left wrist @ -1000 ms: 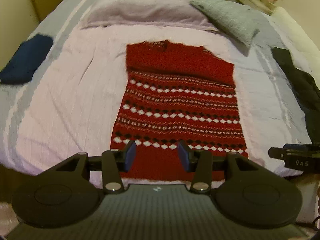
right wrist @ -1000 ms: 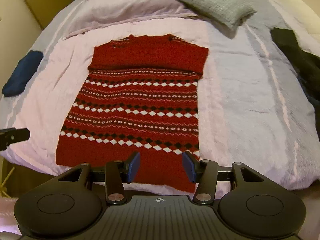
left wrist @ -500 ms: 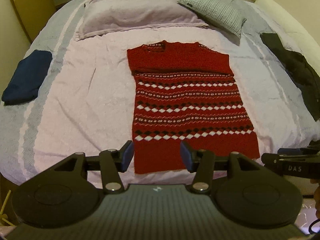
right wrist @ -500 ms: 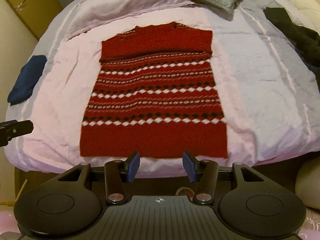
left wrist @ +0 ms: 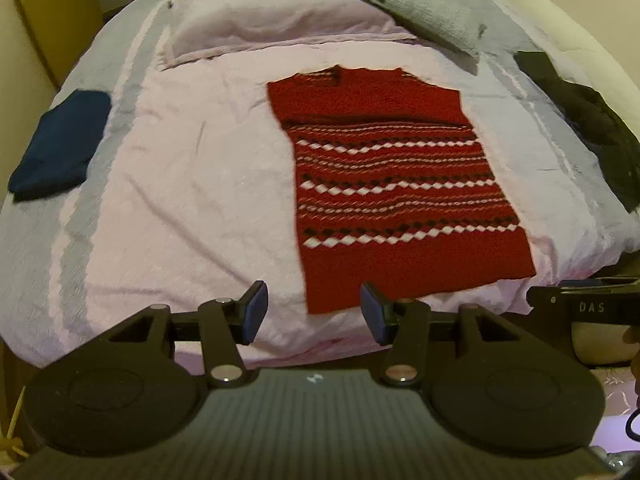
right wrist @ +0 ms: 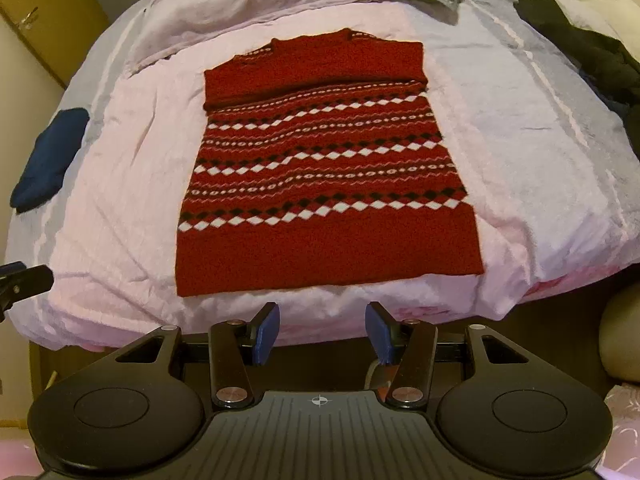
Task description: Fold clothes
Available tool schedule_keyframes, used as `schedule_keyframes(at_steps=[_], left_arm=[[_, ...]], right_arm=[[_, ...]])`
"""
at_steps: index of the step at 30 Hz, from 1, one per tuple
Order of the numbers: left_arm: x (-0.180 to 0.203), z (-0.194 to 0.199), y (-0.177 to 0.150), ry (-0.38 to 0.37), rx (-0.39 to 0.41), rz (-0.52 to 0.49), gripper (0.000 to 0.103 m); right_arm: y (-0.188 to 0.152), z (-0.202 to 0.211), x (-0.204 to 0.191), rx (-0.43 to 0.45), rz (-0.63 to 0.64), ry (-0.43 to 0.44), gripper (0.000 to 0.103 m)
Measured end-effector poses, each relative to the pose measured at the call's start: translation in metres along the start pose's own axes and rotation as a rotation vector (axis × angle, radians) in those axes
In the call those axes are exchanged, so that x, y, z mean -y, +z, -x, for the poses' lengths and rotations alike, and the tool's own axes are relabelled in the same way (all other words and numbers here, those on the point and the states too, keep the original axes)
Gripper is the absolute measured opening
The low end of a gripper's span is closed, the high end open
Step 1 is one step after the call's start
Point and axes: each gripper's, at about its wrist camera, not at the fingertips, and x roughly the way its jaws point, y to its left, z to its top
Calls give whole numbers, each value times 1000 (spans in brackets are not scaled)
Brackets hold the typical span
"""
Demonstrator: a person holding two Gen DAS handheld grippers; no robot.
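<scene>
1. Tongs on both sides are standing wide with nothing between the pads: the left tongs (left wrist: pixel 313 312) are hanging over the bed's near edge at the red sweater's (left wrist: pixel 396 184) hem corner, the right tongs (right wrist: pixel 322 328) just short of the hem.
2. Compared with a second ago, both are now sitting back off the sweater, whose hem lay under them then.
3. Sweater is lying flat on the pink bedspread (left wrist: pixel 192 184), sleeves folded in.
4. Around it are lying a navy garment (left wrist: pixel 60 144), a black garment (left wrist: pixel 584 120) and two pillows (left wrist: pixel 280 20), none in the way.
</scene>
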Motion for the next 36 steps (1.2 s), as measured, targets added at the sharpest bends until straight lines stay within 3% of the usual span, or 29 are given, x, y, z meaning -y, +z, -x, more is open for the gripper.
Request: schedule_keyframes(at_steps=[8,14,19,29,36], left_arm=[[-20,-3,-16,9,-27,10,47],[-14,-14,-20,-8,-61,13,47],[1,-25,-11,-25,-77,51,47],[29,-40,19,0,-13,145,47],[41,-75,12,0,-36,244,47]], right_arm=[[-16,-7,-29,20,46,12,51],[-22,-12,-20,0,27,8,52],[-14,-10,15,-22,-23,6,52],[42,9,108,38,-36,14,52],[59,-22,176,-36,-68,80,52]])
